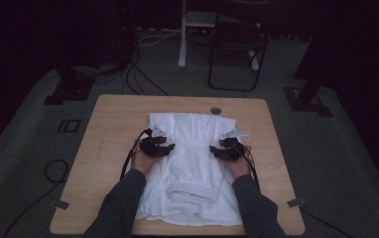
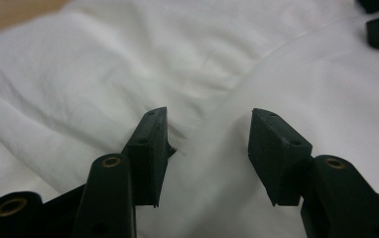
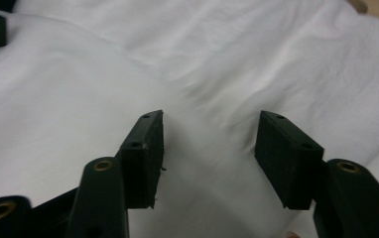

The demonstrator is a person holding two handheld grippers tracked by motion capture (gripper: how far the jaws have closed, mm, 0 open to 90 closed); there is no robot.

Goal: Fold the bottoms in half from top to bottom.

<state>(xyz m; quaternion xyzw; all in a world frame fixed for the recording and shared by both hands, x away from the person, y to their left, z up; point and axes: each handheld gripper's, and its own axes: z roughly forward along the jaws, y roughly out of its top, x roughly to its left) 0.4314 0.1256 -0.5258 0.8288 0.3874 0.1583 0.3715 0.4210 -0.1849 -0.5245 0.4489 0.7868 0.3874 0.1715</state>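
White on light wood
A plain white garment (image 1: 192,163) covers the pale wood-grain desk (image 1: 113,119); both grippers, left gripper (image 1: 157,146) and right gripper (image 1: 225,148), are black.

The high view is dim, its edges sinking into near-black. In both gripper views the white cloth (image 2: 103,74) looks evenly bright, softly blurred farther off.
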